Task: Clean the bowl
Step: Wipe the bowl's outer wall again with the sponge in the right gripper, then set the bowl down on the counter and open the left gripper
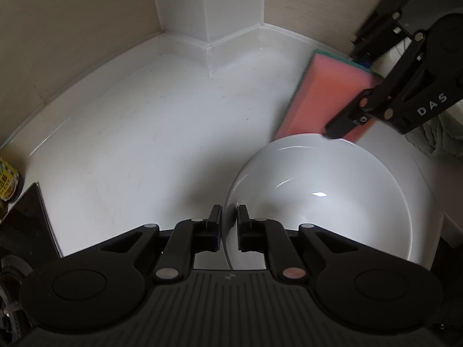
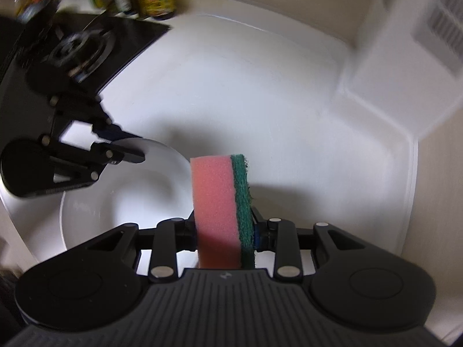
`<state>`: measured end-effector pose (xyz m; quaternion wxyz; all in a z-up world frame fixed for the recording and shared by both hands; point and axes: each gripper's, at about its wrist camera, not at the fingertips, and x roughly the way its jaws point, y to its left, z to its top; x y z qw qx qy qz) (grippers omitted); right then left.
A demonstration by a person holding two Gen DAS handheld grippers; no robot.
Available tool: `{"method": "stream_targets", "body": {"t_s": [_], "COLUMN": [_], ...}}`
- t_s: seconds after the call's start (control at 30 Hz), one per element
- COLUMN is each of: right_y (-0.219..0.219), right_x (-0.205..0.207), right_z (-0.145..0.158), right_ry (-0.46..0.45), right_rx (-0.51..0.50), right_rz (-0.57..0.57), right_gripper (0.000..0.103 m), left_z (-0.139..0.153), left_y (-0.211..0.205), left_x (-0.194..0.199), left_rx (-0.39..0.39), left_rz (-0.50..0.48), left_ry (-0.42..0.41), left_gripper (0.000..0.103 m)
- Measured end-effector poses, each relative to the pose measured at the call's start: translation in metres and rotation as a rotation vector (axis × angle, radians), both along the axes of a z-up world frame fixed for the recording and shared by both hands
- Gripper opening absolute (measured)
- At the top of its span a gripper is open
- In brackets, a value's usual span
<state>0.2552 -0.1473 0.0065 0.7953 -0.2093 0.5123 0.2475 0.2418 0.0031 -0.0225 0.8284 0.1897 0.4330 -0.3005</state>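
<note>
A white bowl (image 1: 324, 202) sits on the white counter (image 1: 144, 133). My left gripper (image 1: 229, 217) is shut on the bowl's near rim, one finger inside and one outside. My right gripper (image 2: 224, 225) is shut on a pink sponge (image 2: 215, 202) with a green scouring side, held upright. In the left wrist view the right gripper (image 1: 361, 92) holds the sponge (image 1: 327, 95) just above the bowl's far rim. In the right wrist view the bowl (image 2: 121, 202) lies lower left, with the left gripper (image 2: 127, 147) on its rim.
A white pillar (image 1: 231, 8) stands in the counter's back corner. A black stove (image 2: 78, 46) lies at the counter's left, with several jars (image 2: 153, 0) behind it. A greenish cloth (image 1: 439, 138) lies at the right.
</note>
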Motion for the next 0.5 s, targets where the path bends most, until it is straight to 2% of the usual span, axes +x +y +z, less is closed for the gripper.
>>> {"method": "stream_targets", "body": {"t_s": [0.13,0.3,0.37,0.5], "right_y": [0.019,0.031,0.027,-0.013], "right_x": [-0.001,-0.004,-0.003,0.003], "right_z": [0.001,0.011,0.018,0.039], "right_ry": [-0.062,-0.143,-0.158,-0.144], "right_rx": [-0.056,-0.02,0.04,0.26], "right_rz": [0.126,0.19,0.161,-0.049], "right_gripper": [0.028,0.028,0.028,0.028], "left_z": [0.002,0.001,0.001,0.0], "left_y": [0.008,0.014,0.016,0.021], "left_x": [-0.001,-0.004,-0.007,-0.013], "left_rx": [-0.012,-0.066,-0.086,-0.127], "left_rz": [-0.015,0.04,0.073,0.141], "left_ry": [-0.004,-0.005,-0.009,-0.017], "left_gripper": [0.008,0.011,0.012,0.014]}}
